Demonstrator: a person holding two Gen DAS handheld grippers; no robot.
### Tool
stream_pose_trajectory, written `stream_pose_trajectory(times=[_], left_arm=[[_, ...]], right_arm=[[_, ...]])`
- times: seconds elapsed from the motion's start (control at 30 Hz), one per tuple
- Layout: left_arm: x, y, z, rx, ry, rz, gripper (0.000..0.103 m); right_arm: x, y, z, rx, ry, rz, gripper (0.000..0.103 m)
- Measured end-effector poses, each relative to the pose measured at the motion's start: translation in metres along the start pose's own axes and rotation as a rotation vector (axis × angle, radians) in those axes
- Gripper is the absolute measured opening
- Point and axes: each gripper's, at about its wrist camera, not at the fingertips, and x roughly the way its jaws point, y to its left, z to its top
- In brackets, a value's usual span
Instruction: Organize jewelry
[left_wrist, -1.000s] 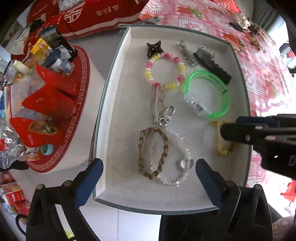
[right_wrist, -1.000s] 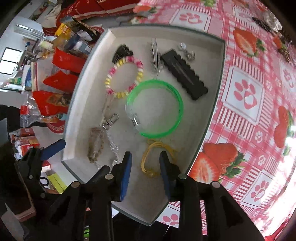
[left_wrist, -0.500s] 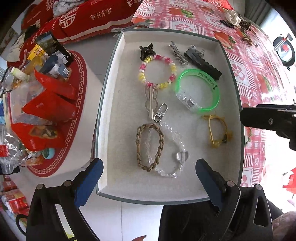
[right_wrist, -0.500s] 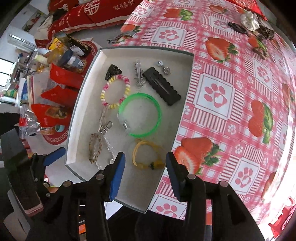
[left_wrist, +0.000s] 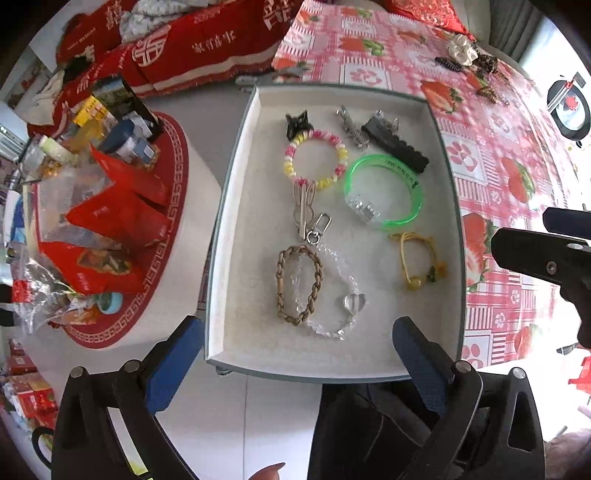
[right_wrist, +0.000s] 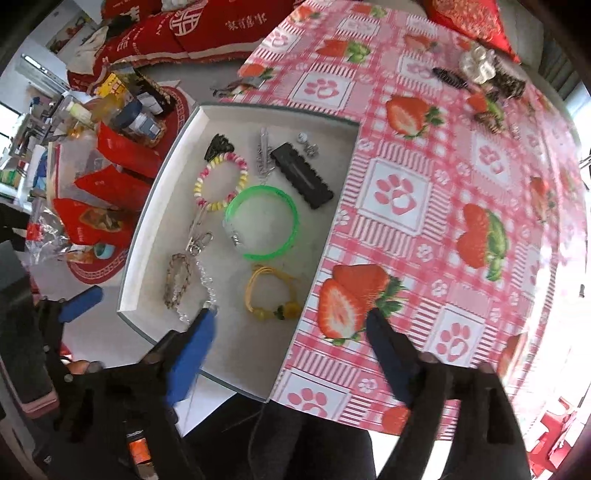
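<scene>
Since 1 second earlier, the right gripper (right_wrist: 291, 325) has been lifted away from the yellow cord bracelet (right_wrist: 271, 295), and its jaws have just been opening; they are now spread wide with nothing between them. That bracelet is left lying flat at the near right of the tray (right_wrist: 147, 206), just near of the green bangle (right_wrist: 264, 223), and is touched by neither gripper. The left gripper (left_wrist: 295, 350) is held above the near edge of the tray, its jaws wide apart and empty.

Also laid in the tray are a pink-and-yellow bead bracelet (left_wrist: 316, 158), a braided brown bracelet (left_wrist: 299, 284) overlapped by a clear bead bracelet (left_wrist: 340, 295), and a black hair clip (left_wrist: 395, 147) at the far right. The yellow bracelet is judged as placed. More pieces (right_wrist: 484, 77) are seen well apart at the far side of the strawberry tablecloth (right_wrist: 424, 184), so further fetching is probably still required.
</scene>
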Motion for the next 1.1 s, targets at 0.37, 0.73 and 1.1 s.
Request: stream_pose_trajectory(times=[0.37,0.73,1.1], left_arm=[[-0.041,0.004,0.007,0.072,-0.064,0.038,0.103],[-0.051,0.034,0.04,0.356,-0.12,-0.032,0.103],[-0.05,0.041,0.05,0.489,-0.13,-0.086,0.103]], right_arm=[[-0.038,-0.008,-0.02,0.038,-0.08,-0.027,0.09],[-0.047,0.017,-0.031,0.293,-0.13,-0.104,0.09],[-0.046,0.045,-0.046,0.462,-0.144,-0.182,0.09]])
